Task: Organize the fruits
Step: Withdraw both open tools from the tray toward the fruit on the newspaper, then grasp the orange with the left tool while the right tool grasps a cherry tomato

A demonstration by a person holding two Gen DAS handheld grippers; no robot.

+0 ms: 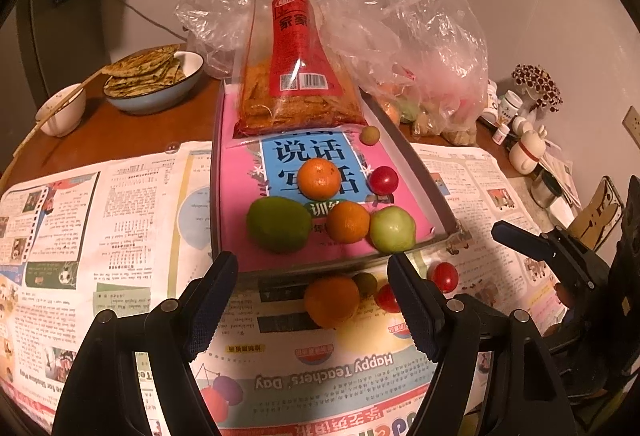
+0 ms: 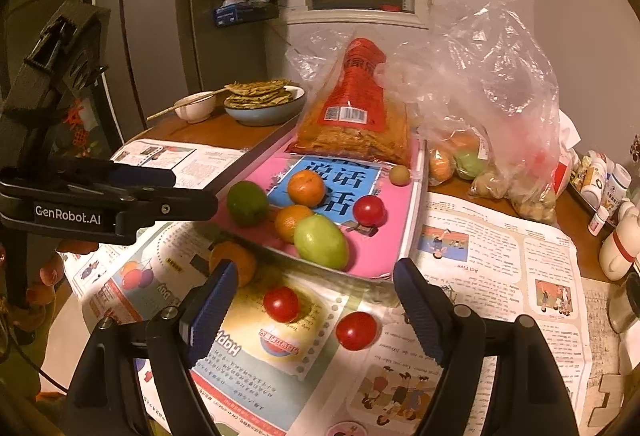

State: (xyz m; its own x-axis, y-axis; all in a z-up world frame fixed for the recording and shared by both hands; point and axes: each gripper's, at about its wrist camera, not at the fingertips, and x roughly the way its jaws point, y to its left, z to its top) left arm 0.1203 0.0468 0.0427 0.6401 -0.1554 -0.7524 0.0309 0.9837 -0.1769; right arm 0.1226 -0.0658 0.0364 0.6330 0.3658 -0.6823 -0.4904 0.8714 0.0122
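A tray (image 1: 430, 192) lined with a pink book holds two green fruits (image 1: 278, 224) (image 1: 392, 229), two oranges (image 1: 319, 178) (image 1: 348, 221), a red tomato (image 1: 383, 179) and a small brownish fruit (image 1: 369, 135). On the newspaper in front lie an orange (image 1: 331, 301), a small green fruit (image 1: 365, 283) and two red tomatoes (image 1: 387, 298) (image 1: 444, 276). My left gripper (image 1: 312, 300) is open, the loose orange between its fingers. My right gripper (image 2: 314, 300) is open over the two tomatoes (image 2: 281, 303) (image 2: 356, 330); the tray (image 2: 420, 180) lies just beyond.
A red snack bag (image 1: 296, 84) lies on the tray's far end. Plastic bags of fruit (image 1: 432, 76) stand at the right. A bowl of flatbread (image 1: 154, 76) and a small bowl with chopsticks (image 1: 64, 108) stand at the back left. Bottles and figurines (image 1: 524, 140) line the right edge.
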